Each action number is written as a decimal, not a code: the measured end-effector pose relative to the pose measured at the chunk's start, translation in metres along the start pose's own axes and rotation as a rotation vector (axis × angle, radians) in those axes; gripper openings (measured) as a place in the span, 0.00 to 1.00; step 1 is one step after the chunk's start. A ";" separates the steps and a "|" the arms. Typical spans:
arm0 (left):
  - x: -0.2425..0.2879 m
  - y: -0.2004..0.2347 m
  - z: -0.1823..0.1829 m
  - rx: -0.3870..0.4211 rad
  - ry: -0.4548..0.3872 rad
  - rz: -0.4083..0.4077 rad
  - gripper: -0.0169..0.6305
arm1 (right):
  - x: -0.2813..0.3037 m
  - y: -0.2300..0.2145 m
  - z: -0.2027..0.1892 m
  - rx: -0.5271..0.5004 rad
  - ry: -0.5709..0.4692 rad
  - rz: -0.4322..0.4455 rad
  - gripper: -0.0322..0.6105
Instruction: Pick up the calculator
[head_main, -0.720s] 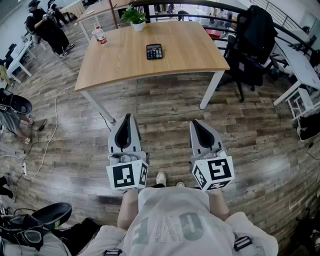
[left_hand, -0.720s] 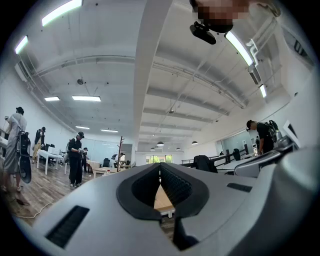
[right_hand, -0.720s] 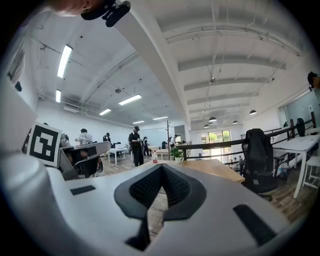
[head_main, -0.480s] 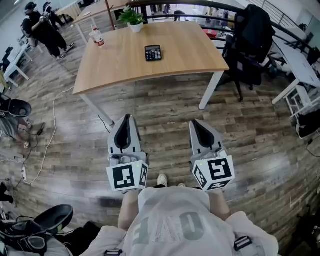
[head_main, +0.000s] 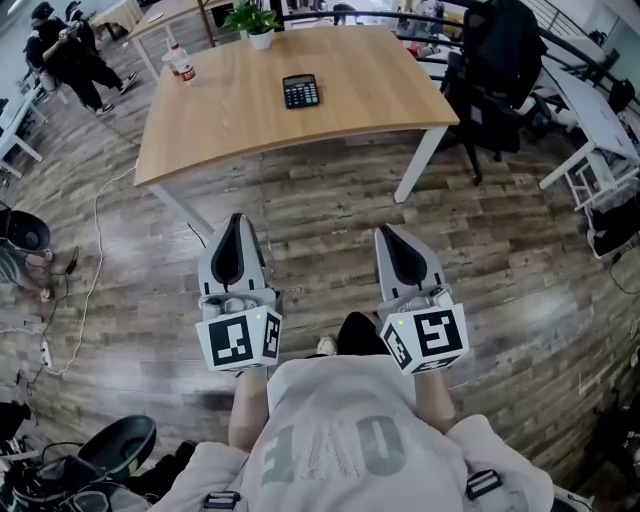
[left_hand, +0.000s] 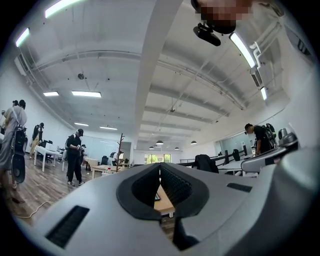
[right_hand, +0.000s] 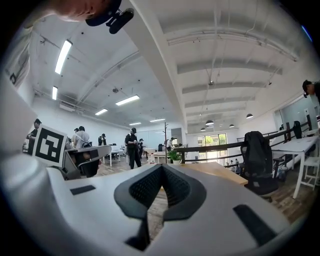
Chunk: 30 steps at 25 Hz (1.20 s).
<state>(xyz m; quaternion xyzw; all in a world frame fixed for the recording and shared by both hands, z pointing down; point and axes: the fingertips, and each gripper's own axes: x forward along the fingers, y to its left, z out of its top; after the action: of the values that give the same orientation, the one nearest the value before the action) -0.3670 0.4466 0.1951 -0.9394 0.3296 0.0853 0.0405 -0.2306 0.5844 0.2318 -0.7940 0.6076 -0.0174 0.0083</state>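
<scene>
Head view, calculator: one calculator (head_main: 301, 91), dark, lying flat on the desk (head_main: 370, 110), upper middle of frame. Nothing touches it.
Head view, grippers: two. The left gripper (head_main: 235, 228) is lower left of centre and the right gripper (head_main: 387, 240) lower right of centre. Both are over the wooden floor (head_main: 330, 210), well apart from the desk and the calculator.
Head view, other desk items: one bottle (head_main: 181, 63) at the desk's upper-left corner and one potted plant (head_main: 252, 20) at its far edge, both well apart from the calculator.
Head view, surroundings: one dark chair (head_main: 490, 70) just beside the desk, upper right.
Left gripper view, fingers: the fingers (left_hand: 175, 185) have their tips together with nothing between them. The distant desk shows through the small gap beneath the tips.
Right gripper view, fingers: the fingers (right_hand: 145, 187) are together and empty. The desk and plant sit beyond them at mid frame.
Handling (judgement): probably light, with a stiff plastic shell and a smooth casing. It may skate on the wood if nudged. The keys and display are the delicate faces.
Hold (judgement): across the narrow width, on the two long side edges and away from the keys. It sits low, so the fingers must come down close to the desk top.
Stage (judgement): the approach is not yet made, and the fingers must part before any grasp.
</scene>
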 end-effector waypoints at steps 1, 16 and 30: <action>0.004 0.002 -0.001 -0.001 0.000 0.001 0.04 | 0.003 -0.002 -0.002 0.001 0.003 -0.002 0.08; 0.146 0.045 -0.047 0.082 -0.044 0.048 0.04 | 0.179 -0.073 -0.029 0.047 -0.041 0.071 0.08; 0.400 0.115 -0.073 0.122 0.037 0.217 0.04 | 0.448 -0.194 -0.004 0.051 0.103 0.232 0.08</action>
<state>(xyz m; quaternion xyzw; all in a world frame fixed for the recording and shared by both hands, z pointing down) -0.1220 0.1029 0.1900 -0.8954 0.4347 0.0514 0.0818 0.0736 0.2032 0.2506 -0.7161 0.6942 -0.0725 -0.0007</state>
